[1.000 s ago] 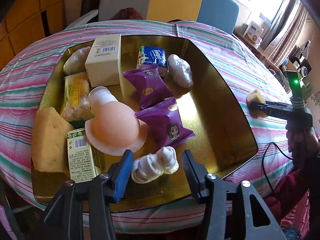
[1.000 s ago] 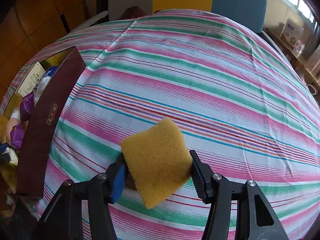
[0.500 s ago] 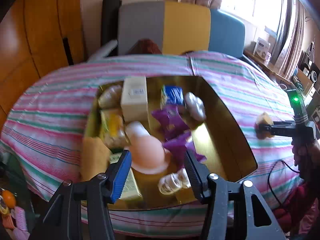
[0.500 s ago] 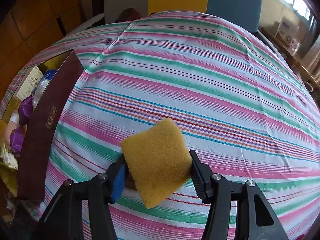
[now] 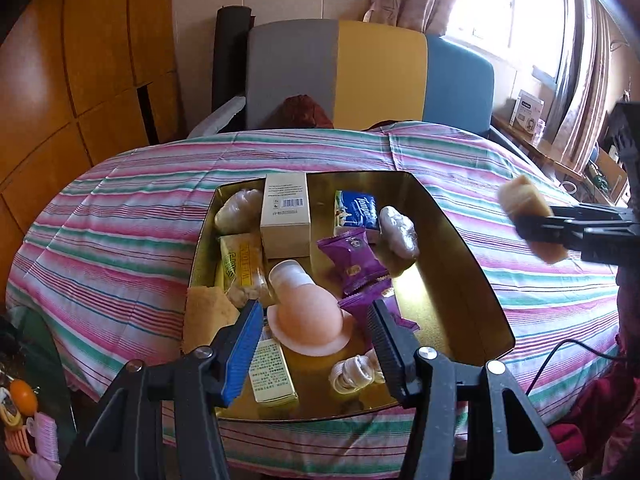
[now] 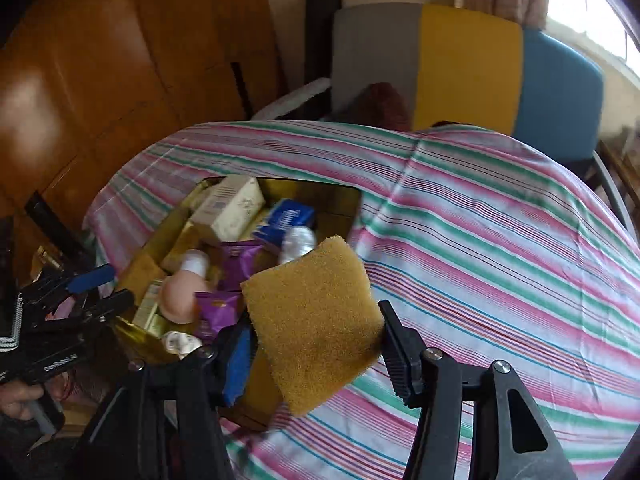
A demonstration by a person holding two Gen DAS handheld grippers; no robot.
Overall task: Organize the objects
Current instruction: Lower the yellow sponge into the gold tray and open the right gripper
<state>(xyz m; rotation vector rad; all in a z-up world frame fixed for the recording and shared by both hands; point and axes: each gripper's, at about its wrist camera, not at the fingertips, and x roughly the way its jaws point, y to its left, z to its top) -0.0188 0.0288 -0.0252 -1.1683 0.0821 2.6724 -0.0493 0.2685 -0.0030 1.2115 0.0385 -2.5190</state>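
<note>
My right gripper (image 6: pixel 316 336) is shut on a yellow sponge (image 6: pixel 316 320) and holds it in the air beside the gold tin's (image 6: pixel 352 204) right wall. In the left wrist view the same sponge (image 5: pixel 528 216) hangs right of the tin (image 5: pixel 460 240). My left gripper (image 5: pixel 316 344) is open and empty, above the tin's near end. The tin holds a peach silicone piece (image 5: pixel 308 316), purple snack packs (image 5: pixel 352 264), a cream box (image 5: pixel 286 212), a blue tissue pack (image 5: pixel 356 210), a white cord bundle (image 5: pixel 356 372), another sponge (image 5: pixel 208 316) and wrapped items.
The tin sits on a round table with a pink, green and white striped cloth (image 5: pixel 120 216). A grey, yellow and blue chair (image 5: pixel 360 72) stands behind the table. Wooden panels (image 5: pixel 80 60) are at the left. Small clutter (image 5: pixel 20 400) lies on the floor at lower left.
My right gripper has lifted the sponge off the cloth and swung left toward the tin. My left gripper has pulled back and up from the tin, still open.
</note>
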